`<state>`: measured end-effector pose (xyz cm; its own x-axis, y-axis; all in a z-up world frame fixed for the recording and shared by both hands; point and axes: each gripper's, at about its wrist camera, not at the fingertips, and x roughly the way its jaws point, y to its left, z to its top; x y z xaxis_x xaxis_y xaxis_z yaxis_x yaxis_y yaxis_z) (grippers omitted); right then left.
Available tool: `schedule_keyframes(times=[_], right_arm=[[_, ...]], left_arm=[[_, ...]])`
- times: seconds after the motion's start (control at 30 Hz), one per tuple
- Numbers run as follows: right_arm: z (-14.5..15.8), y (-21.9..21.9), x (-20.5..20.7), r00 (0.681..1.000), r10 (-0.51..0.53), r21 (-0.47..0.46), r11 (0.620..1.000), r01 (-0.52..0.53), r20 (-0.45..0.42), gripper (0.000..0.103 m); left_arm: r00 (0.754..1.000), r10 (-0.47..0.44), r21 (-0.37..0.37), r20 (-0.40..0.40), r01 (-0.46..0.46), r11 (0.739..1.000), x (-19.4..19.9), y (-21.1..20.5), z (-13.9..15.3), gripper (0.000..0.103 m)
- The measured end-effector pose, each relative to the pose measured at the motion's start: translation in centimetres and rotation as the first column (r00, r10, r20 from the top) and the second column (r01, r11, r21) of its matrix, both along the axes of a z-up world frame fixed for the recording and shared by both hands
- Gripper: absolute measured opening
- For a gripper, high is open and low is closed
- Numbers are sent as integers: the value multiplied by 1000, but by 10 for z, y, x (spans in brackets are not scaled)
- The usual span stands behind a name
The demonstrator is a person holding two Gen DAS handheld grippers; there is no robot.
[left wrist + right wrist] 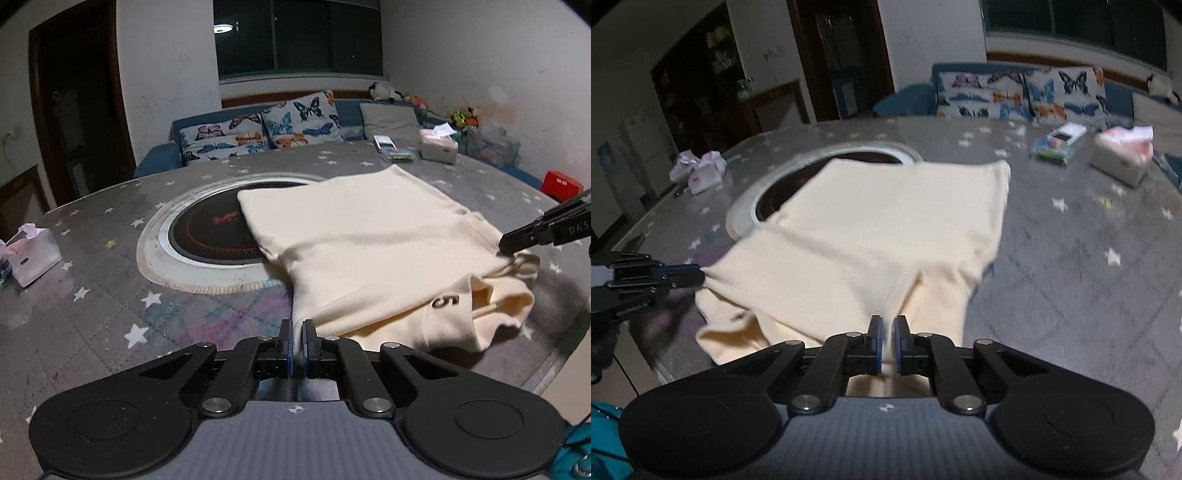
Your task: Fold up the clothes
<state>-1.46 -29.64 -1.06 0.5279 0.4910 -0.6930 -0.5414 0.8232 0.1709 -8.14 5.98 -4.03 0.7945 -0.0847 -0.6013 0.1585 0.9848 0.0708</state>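
Note:
A cream garment [369, 254] lies partly folded on the grey star-patterned table cover [92, 288], covering part of a round black hotplate [214, 236]. A dark printed mark [445, 301] shows on its near fold. My left gripper [297, 328] is shut at the garment's near corner; the right wrist view shows it [701, 275] pinching the cloth's left edge. My right gripper [888, 328] is shut on a bunched fold of the garment [886, 229], with cloth between its fingers. It also shows in the left wrist view [506, 245], gripping the right edge.
A pink-white tissue pack [31, 254] sits at the table's left. A tissue box [1123, 158], a white device [1067, 134] and a colourful packet [1051, 149] lie at the far right. A red box [561, 184] sits beyond. A sofa with butterfly cushions [258, 129] stands behind the table.

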Motion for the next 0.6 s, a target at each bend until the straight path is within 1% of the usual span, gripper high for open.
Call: schedule_keyframes(times=[0.03,0.1,0.2,0.23,0.27,0.3,0.47,0.6], right_arm=[[2,-1,0,1000,5,-5,1000,-5,8,8],[7,-2,-1,1000,14,-16,1000,-13,25,8],[14,-3,3,998,14,-18,1000,-13,54,10],[17,-3,6,998,12,-17,1000,-11,64,12],[18,-2,9,997,10,-17,1000,-9,70,21],[18,0,12,997,8,-17,1000,-7,75,27],[4,11,31,999,10,-17,1000,-9,52,27],[2,14,33,998,7,-16,1000,-6,58,26]], left_arm=[[1000,2,4,-3,-2,1000,0,1,0,6],[1000,8,-7,-11,-9,1000,2,6,3,9],[999,37,-15,-1,-37,999,5,13,10,9],[999,40,-26,4,-40,999,7,13,13,9],[999,44,-37,9,-43,998,9,14,16,9],[999,47,-47,15,-46,998,11,15,18,9],[999,9,-76,31,-7,997,30,1,23,9],[999,-38,-85,27,41,996,47,-13,20,9]])
